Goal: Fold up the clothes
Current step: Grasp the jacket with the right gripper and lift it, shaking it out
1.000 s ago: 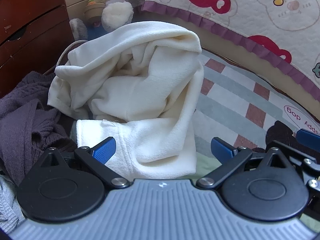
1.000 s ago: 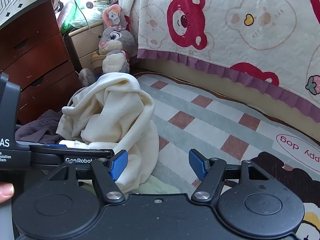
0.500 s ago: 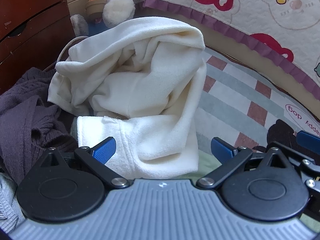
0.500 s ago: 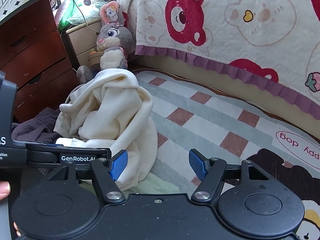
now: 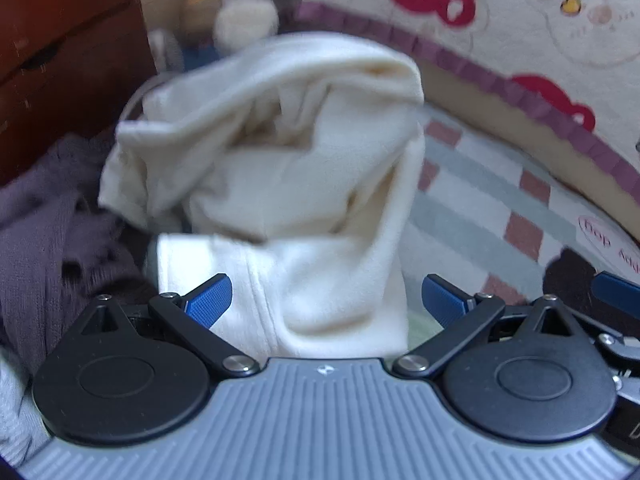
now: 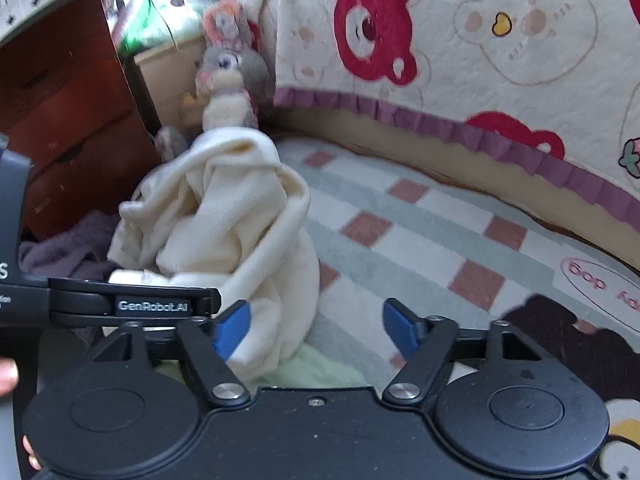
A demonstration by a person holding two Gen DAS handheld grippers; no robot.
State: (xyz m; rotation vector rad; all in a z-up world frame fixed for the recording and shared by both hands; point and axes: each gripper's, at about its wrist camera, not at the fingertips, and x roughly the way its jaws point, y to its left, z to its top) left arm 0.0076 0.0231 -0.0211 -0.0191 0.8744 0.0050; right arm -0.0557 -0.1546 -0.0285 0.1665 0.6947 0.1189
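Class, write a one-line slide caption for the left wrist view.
Open left gripper faces a heaped cream fleece garment on a checked mat, purple knitwear beside it.

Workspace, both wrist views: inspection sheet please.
Surface: checked mat, pale green cloth at its near edge.
Job's things: cream garment crumpled in a heap, unfolded.
Clutter: dark purple knit left of the heap; grey knit at the left edge.
Grippers: left gripper open, cream cloth between its fingers, not pinched; right gripper opening, nothing gripped.
Cables: thin pale cord behind the heap, possibly a cable.
Surroundings: plush rabbit, wooden drawers, bear-print quilt.
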